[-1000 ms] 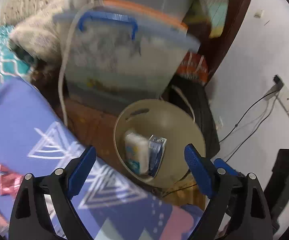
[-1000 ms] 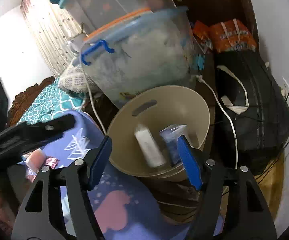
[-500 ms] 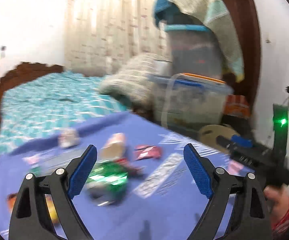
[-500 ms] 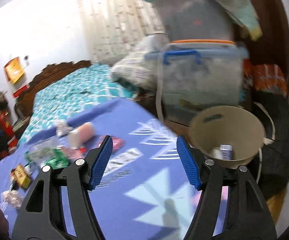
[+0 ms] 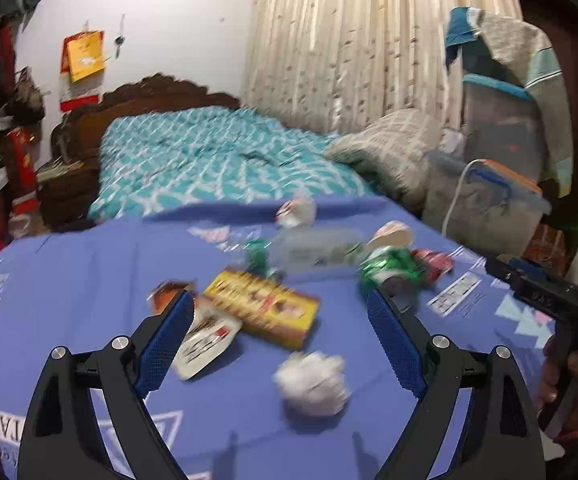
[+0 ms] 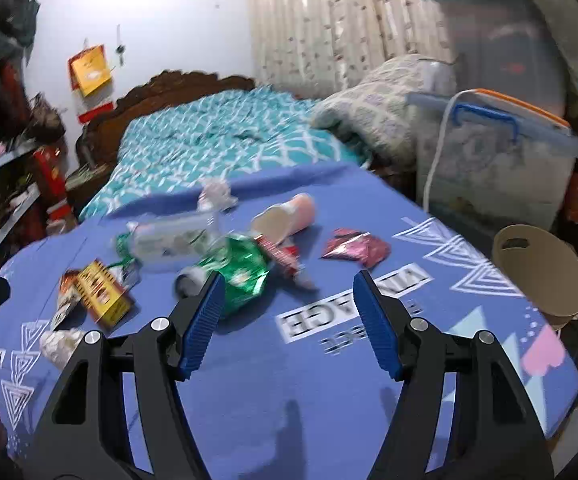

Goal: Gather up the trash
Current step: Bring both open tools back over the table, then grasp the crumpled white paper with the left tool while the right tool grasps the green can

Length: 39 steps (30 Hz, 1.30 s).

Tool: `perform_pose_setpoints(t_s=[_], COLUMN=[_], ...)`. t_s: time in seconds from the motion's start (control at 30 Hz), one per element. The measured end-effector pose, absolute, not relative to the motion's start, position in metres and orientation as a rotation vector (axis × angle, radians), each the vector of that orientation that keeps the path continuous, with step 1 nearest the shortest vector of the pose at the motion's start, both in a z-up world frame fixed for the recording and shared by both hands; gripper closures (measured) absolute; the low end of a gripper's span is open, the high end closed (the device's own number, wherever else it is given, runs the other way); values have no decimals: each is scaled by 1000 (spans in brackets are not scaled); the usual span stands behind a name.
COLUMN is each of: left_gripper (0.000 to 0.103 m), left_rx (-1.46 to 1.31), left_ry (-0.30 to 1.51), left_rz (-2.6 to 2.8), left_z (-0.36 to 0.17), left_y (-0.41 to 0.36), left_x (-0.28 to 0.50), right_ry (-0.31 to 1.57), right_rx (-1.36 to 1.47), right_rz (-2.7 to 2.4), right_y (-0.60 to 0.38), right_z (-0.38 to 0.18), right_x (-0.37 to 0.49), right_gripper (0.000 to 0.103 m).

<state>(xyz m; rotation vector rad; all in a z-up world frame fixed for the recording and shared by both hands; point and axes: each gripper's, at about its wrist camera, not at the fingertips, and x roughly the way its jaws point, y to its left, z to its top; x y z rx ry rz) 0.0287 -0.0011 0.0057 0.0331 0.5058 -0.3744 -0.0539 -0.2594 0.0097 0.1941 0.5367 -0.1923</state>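
Both claws (image 5: 279,320) (image 6: 287,300) gape empty over the blue sheet (image 6: 329,380) lettered "VINTAGE".

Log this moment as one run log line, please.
phase: between pickups | left gripper: open, empty | right gripper: open, empty | trash on blue sheet | bin beside bed

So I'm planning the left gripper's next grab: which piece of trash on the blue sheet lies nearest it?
The crumpled white paper ball, just ahead between the left gripper fingers; the yellow box lies farther.
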Motion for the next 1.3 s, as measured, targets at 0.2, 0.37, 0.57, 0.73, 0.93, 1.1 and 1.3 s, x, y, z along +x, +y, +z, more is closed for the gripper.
perform_pose_setpoints(t_s=[0.2,0.37,0.57,0.73,0.93,1.1,1.3], left_gripper=[19,19,18,18,18,18,18], left_rx=[9,20,20,35,38,23,0], left_ry=[585,611,647,669,678,686,662], left_rz=[-314,-269,-216,-178,-171,-173,-214], left_z=[-19,-31,-39,-44,-45,-46,-44], left_y=[23,27,30,29,27,29,32], left_x=[31,29,35,39,40,43,36], right_ry=[586,607,604,615,618,651,691], right_rx=[160,162,195,245,255,253,245], right_rz=[-155,-144,-127,-92,-62,-17,47], right_y=[-242,-240,-241,-241,-235,-228,-216], right_z=[1,-2,-5,-12,-15,-21,-29], right_x=[-46,-42,-46,-47,-46,-40,-32], right_gripper=[36,36,36,36,37,54,63])
